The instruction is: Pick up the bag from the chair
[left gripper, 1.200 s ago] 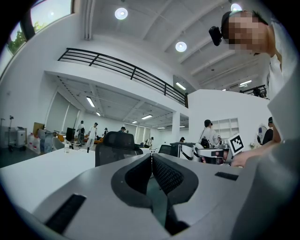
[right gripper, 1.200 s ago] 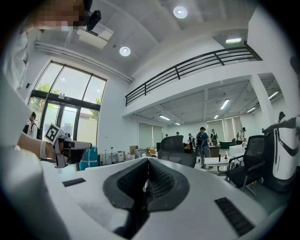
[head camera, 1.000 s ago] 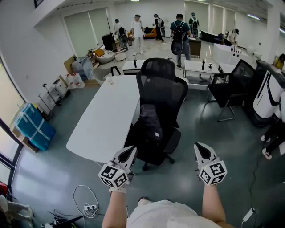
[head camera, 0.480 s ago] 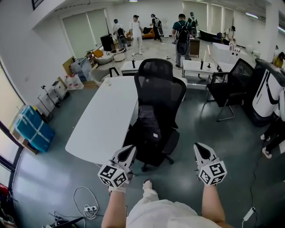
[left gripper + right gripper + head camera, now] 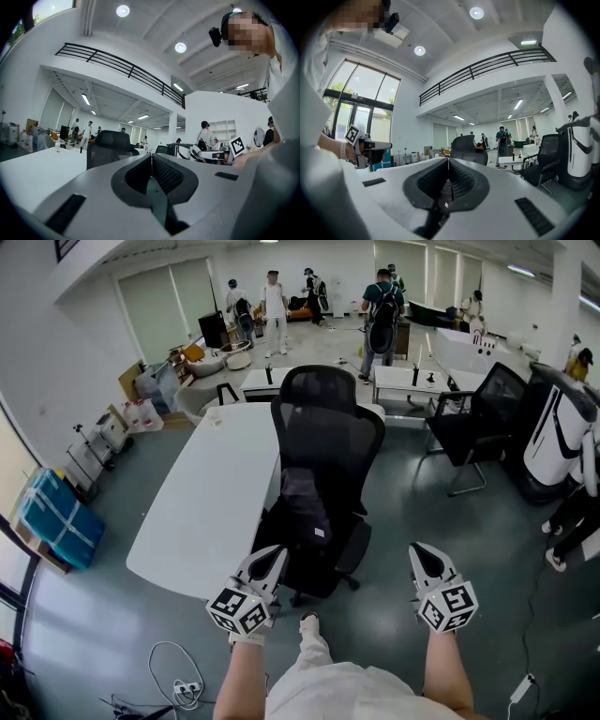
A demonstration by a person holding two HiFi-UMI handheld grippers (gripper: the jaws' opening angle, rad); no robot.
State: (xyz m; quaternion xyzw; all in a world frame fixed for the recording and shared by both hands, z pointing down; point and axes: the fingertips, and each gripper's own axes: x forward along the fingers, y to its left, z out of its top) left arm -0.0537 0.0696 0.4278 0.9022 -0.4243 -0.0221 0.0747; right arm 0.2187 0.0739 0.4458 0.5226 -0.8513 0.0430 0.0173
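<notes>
A dark bag (image 5: 305,505) with a small white tag leans upright on the seat of a black mesh office chair (image 5: 324,435), seen in the head view. The chair's back (image 5: 108,146) rises beyond the jaws in the left gripper view, and the chair's top (image 5: 468,150) shows in the right gripper view. My left gripper (image 5: 272,560) hangs just short of the seat's front left, shut and empty. My right gripper (image 5: 424,557) hangs to the right of the chair over the floor, shut, holding nothing.
A long white table (image 5: 208,491) runs along the chair's left. A second black chair (image 5: 476,432) and a black-and-white golf bag (image 5: 555,439) stand at the right. Cables and a power strip (image 5: 184,674) lie on the floor at lower left. Several people stand at the far end.
The view has moved forward, so the chair and bag sit closer to both grippers. A leg and shoe have come into sight below. The grippers stay shut.
</notes>
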